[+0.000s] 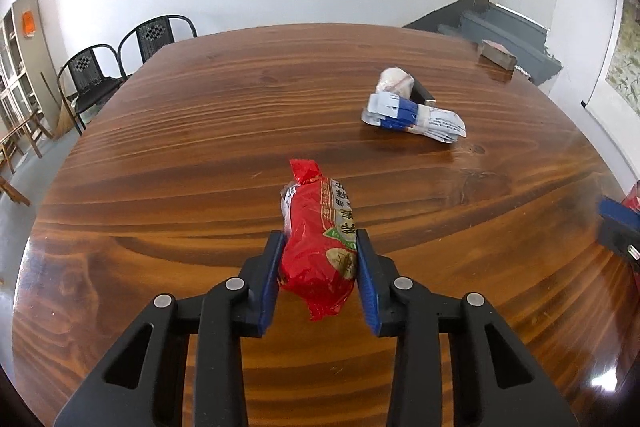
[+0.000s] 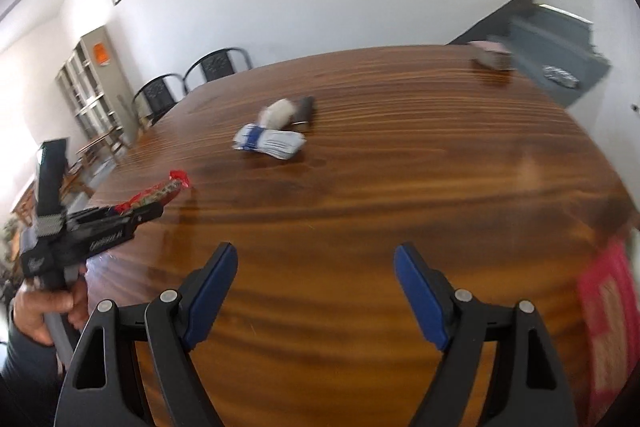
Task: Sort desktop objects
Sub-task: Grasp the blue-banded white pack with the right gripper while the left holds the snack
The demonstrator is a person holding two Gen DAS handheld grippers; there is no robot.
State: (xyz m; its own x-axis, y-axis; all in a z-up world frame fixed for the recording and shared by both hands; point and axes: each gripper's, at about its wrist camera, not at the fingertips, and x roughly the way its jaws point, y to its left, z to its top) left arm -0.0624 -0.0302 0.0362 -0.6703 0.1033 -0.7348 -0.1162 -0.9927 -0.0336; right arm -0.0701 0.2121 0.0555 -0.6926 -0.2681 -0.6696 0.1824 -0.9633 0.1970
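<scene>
Clamped between the blue pads [image 1: 268, 287] of the left hand-held gripper [image 1: 318, 279] is a red snack packet [image 1: 316, 243], gripped at its near half, with its crimped far end pointing away across the wooden counter [image 1: 200, 131]. From the right wrist view the same packet [image 2: 160, 193] sticks out beyond the left hand-held gripper, which a hand [image 2: 44, 307] holds over the counter's left edge; whether the packet rests on the wood or is lifted off it I cannot tell.

Nearest in the right wrist view, the right hand-held gripper [image 2: 316, 295] stands wide, with nothing between its jaws and only bare wood beneath them.

Farther out, towards the middle of the counter, lies a bundle of white and blue sachets [image 1: 412, 117], with a white roll [image 1: 396, 81] touching its far side and a dark cylindrical object [image 1: 424, 93] just beside the roll. Broad bare wood separates this cluster from the red packet and from both grippers.

Near the far right corner sits a small grey and pink box [image 1: 498, 53], close to the edge. A blurred red and pink item [image 2: 610, 323] shows at the counter's near right edge.

Beyond the far left edge stand two black chairs [image 1: 120, 59] and a shelf cabinet [image 2: 94, 87] against the wall.
</scene>
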